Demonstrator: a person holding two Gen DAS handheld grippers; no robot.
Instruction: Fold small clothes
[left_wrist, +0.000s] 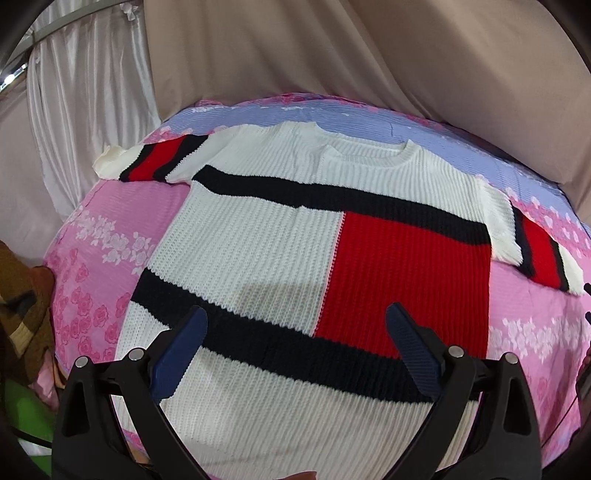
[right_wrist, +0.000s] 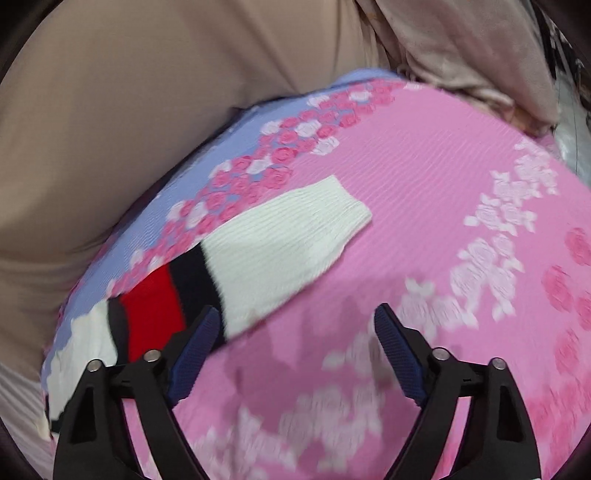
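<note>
A white, black and red knit sweater (left_wrist: 266, 236) lies flat on the pink floral bedsheet (left_wrist: 92, 295), collar far; the left gripper (left_wrist: 297, 325) hovers wide apart above its near hem.

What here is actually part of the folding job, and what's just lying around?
Part of the job:
- knitted sweater, spread flat and unfolded
- its right sleeve, stretched out sideways
- left gripper, open above the sweater
- right gripper, open near the sleeve

Just there:
- pink floral sheet underneath
- beige curtain behind
- brown patterned cloth at the edge
</note>
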